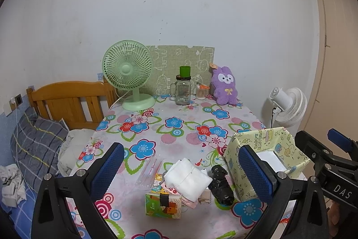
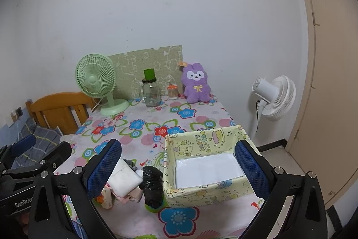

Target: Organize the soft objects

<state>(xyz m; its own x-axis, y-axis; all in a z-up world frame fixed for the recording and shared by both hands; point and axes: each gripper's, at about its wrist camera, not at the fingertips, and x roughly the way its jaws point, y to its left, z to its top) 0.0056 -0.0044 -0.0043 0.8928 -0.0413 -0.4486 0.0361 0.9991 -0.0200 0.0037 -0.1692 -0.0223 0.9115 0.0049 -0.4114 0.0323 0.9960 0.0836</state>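
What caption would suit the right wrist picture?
Open right gripper hovering over a yellow box beside a pile of soft items.

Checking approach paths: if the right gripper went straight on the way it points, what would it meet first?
Most likely the yellow paper box; the open right gripper frames its cavity and left wall. Depth is unclear.

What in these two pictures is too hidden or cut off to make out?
- Left view: the items under the white cloth and black bag; the pile covers them.
- Right view: the pile's left part, behind a finger.
- Left view: the box floor, mostly blocked by a finger.
- Both views: the table's near edge, cut off by the frame.
- Jar contents: too small.
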